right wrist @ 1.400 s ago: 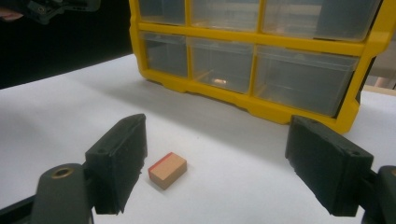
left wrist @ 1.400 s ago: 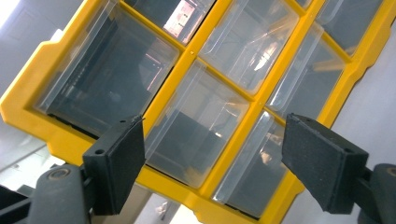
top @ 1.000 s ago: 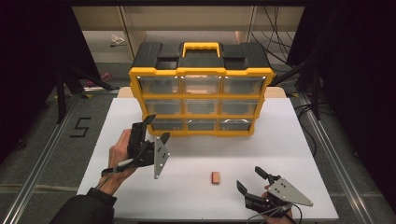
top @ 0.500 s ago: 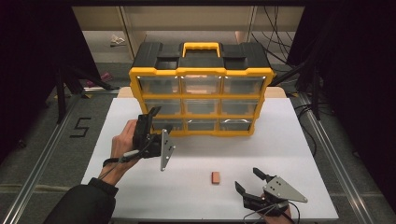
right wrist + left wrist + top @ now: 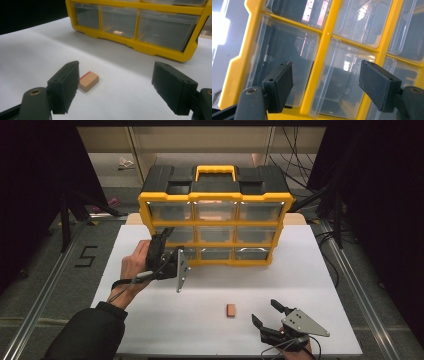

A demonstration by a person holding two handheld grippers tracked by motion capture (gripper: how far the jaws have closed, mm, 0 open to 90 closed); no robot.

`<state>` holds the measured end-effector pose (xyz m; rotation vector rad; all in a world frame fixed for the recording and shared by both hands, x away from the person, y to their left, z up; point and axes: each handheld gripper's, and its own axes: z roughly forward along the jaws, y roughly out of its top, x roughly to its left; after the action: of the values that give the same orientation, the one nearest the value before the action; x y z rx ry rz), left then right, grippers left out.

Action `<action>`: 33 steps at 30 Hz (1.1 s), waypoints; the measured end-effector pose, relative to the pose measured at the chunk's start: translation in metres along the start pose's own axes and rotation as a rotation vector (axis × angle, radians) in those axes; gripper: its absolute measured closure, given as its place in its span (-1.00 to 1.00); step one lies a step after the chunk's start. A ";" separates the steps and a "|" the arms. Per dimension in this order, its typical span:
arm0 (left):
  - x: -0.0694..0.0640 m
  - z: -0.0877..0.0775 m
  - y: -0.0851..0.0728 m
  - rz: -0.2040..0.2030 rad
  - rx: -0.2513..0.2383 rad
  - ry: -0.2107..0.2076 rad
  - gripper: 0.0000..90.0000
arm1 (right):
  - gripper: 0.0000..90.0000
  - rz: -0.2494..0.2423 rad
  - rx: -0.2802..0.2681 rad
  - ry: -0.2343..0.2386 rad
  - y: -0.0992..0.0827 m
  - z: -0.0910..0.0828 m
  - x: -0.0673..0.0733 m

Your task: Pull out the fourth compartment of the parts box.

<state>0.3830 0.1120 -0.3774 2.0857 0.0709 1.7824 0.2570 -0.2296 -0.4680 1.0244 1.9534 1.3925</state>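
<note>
High view: fixed above near edge of table (image 5: 150,330), looking forward and down, yellow drawer cabinet (image 5: 215,195) at mid-distance, whole front visible. Left gripper view: very close to cabinet (image 5: 325,37) front, tilted, facing clear drawers at its left columns. Right gripper view: low over table (image 5: 30,42), well back from cabinet (image 5: 150,48), facing its bottom drawer row. All three share cabinet's lower front.

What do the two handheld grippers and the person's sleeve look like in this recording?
Both the left gripper and the right gripper are black, each with two blocky jaws tipped by flat dark pads. Each carries a grey three-cornered plate with small holes and trails a thin cable. The left forearm wears a dark sleeve.
</note>
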 end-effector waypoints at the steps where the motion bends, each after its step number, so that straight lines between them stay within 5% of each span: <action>1: 0.000 0.000 0.001 0.010 0.006 0.002 -0.40 | -0.49 0.001 0.000 0.000 0.000 0.000 0.000; 18: -0.010 0.016 -0.002 0.177 0.051 0.040 -0.28 | -0.49 0.002 -0.012 0.003 0.000 -0.001 0.000; 33: -0.017 0.026 -0.004 0.227 0.067 0.078 -0.16 | -0.49 0.005 -0.020 0.007 0.001 -0.001 0.000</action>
<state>0.4052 0.1042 -0.3971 2.1425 -0.0893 2.0198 0.2565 -0.2301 -0.4671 1.0174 1.9386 1.4175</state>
